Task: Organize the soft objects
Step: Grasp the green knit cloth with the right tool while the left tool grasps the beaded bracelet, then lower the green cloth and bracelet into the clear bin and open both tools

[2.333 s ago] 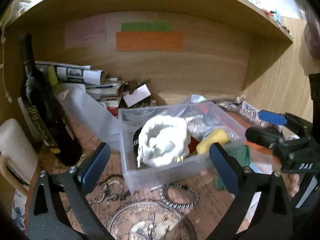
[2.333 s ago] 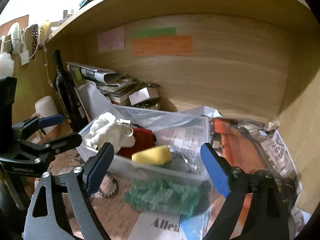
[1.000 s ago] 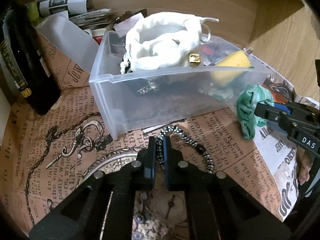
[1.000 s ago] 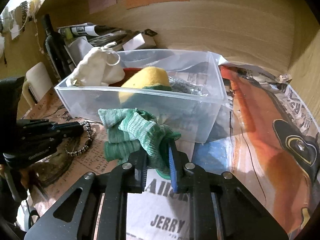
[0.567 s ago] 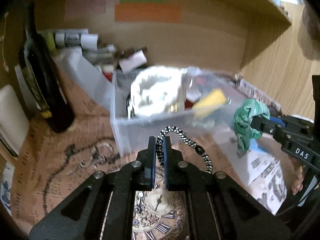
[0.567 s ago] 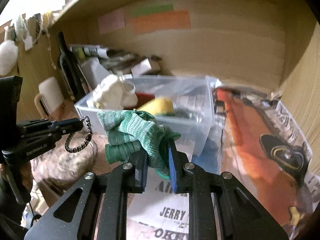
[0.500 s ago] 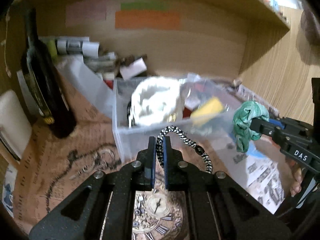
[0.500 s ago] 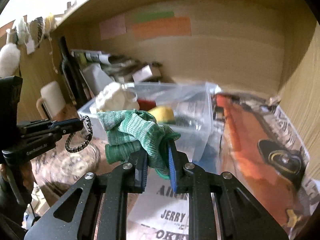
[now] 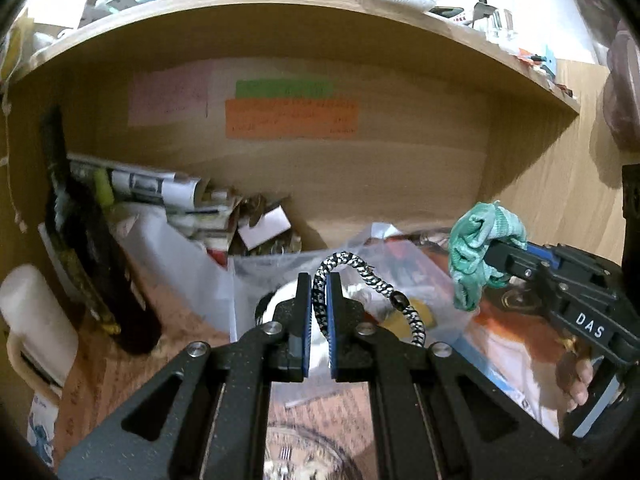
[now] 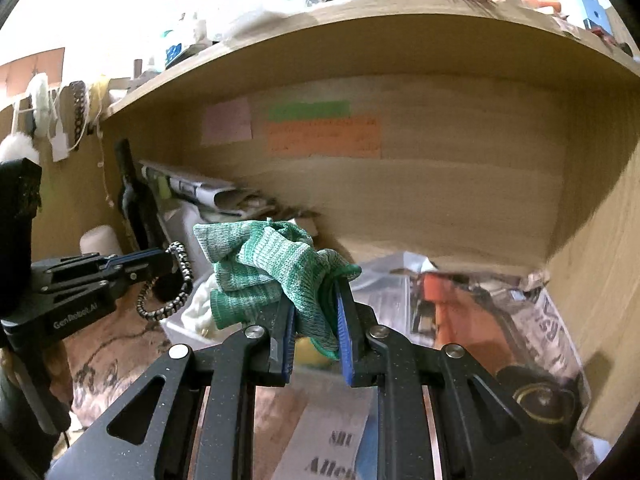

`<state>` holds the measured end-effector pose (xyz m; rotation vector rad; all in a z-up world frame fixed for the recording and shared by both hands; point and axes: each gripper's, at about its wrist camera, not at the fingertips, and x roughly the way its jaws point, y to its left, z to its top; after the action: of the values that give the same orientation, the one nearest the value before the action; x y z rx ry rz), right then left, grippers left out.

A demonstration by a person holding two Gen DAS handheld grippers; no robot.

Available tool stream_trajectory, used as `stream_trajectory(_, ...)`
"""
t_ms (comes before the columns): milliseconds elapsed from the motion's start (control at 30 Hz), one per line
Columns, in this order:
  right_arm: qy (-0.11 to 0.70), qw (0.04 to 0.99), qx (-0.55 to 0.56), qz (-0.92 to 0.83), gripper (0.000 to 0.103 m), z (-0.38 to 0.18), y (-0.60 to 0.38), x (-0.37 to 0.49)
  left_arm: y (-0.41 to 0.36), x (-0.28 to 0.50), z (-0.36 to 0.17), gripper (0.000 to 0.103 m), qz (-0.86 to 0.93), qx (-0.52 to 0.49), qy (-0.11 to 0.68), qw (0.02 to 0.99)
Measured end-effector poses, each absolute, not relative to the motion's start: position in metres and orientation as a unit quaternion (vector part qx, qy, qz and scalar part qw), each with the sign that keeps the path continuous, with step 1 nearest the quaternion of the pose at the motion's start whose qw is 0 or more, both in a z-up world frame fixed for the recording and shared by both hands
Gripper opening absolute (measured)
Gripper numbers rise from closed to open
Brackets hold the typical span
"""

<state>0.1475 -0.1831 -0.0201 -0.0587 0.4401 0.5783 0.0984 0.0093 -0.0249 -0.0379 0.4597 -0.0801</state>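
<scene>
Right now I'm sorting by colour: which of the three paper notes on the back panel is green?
The narrow green note, directly above the orange note; the pink note sits left.

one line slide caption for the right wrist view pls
Right gripper shut on a green knit cloth above the clear bin, left gripper alongside holding a braided cord loop.

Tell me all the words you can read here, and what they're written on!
"DAS": on the right gripper.
"GenRobot.AI": on the left gripper.
"Alle", cut off: on the newspaper.
Sticky notes on the shelf wall: writing too blurred to read.
</scene>
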Motion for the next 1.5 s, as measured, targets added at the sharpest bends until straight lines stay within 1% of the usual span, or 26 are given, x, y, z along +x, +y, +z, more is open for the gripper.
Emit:
stream_trajectory(167,0.219,0.935,-0.028,0.279,0.016,-0.02,-0.175,0.163,0.006,0.124,-0.02,0.006,-0.04,-0.018,0.232,0.972)
stream_trajectory(400,0.248,0.931,-0.03,0.268,0.016,-0.034,-0.166,0.196,-0.001,0.161,-0.027,0.006,-0.037,-0.011,0.253,0.967)
stream_trajectory(767,0.323,0.911,-0.05,0.251,0.016,-0.076,-0.156,0.232,-0.01,0.213,-0.068,0.006,-0.04,0.009,0.323,0.946)
stream_trajectory(967,0.346,0.903,-0.069,0.247,0.02,-0.09,-0.147,0.238,-0.005,0.216,-0.08,0.006,-0.039,0.006,0.332,0.942)
stream_trajectory(1033,0.348,0.902,-0.069,0.246,0.02,-0.091,-0.147,0.239,-0.005,0.216,-0.081,0.009,-0.038,0.004,0.333,0.942)
stream_trajectory(1067,0.349,0.901,-0.069,0.247,0.023,-0.091,-0.147,0.238,-0.003,0.215,-0.081,0.011,-0.038,0.002,0.333,0.942)
stream_trajectory(1133,0.35,0.901,-0.069,0.245,0.029,-0.091,-0.147,0.239,0.0,0.212,-0.079,0.017,-0.035,0.0,0.331,0.943)
stream_trajectory(1167,0.349,0.902,-0.069,0.246,0.034,-0.09,-0.147,0.239,0.002,0.21,-0.077,0.019,-0.036,-0.003,0.329,0.944)
stream_trajectory(1200,0.348,0.902,-0.068,0.246,0.038,-0.089,-0.147,0.238,0.003,0.208,-0.077,0.026,-0.034,-0.005,0.327,0.945)
stream_trajectory(1233,0.346,0.903,-0.066,0.246,0.04,-0.087,-0.148,0.237,0.005,0.205,-0.075,0.033,-0.033,-0.008,0.321,0.946)
stream_trajectory(1300,0.339,0.905,-0.064,0.249,0.044,-0.083,-0.15,0.235,0.007,0.2,-0.07,0.038,-0.032,-0.01,0.313,0.949)
stream_trajectory(1500,0.304,0.916,-0.056,0.256,0.044,-0.058,-0.158,0.215,0.012,0.172,-0.049,0.038,-0.035,-0.012,0.278,0.96)
